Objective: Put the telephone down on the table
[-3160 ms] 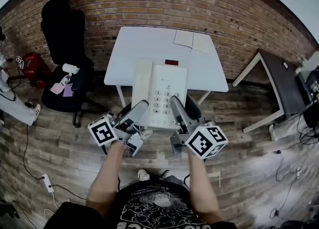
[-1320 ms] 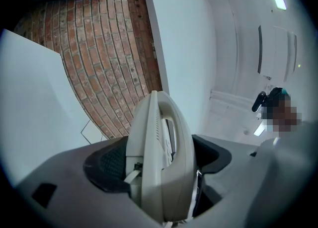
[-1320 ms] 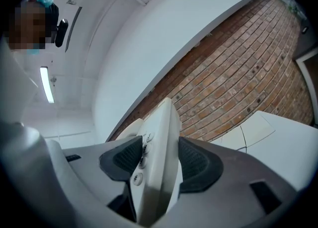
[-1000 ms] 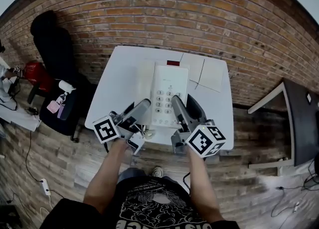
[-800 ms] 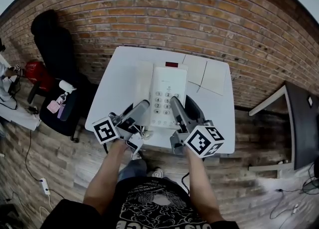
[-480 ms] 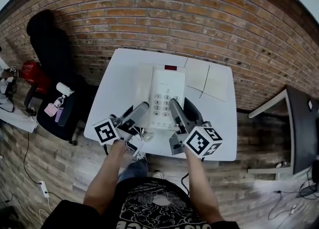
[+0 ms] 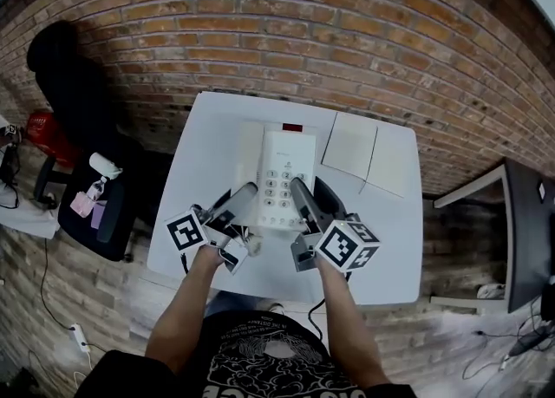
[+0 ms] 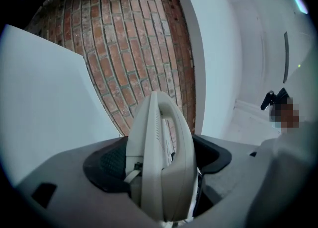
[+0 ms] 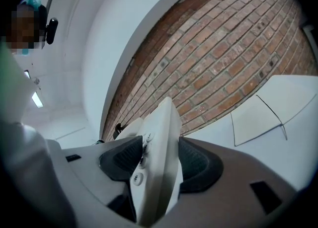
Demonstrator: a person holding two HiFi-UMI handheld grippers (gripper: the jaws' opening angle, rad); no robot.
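Observation:
A white desk telephone (image 7: 279,175) with a keypad and its handset on the left side is held over the white table (image 7: 208,140). My left gripper (image 7: 245,193) is shut on its handset side, and the handset (image 8: 161,162) fills that gripper's view edge-on. My right gripper (image 7: 299,192) is shut on the keypad side; the telephone (image 9: 156,167) stands edge-on between its dark pads (image 9: 198,165) with buttons showing. Whether the telephone touches the table I cannot tell.
Two white sheets of paper (image 7: 362,152) lie on the table's right part, also in the right gripper view (image 9: 271,110). A brick wall (image 7: 286,32) runs behind the table. A black chair (image 7: 82,101) stands at the left and another desk (image 7: 525,231) at the far right.
The person has walked up to the table with the telephone. The table now lies under both grippers and the telephone, which stay gripped as before.

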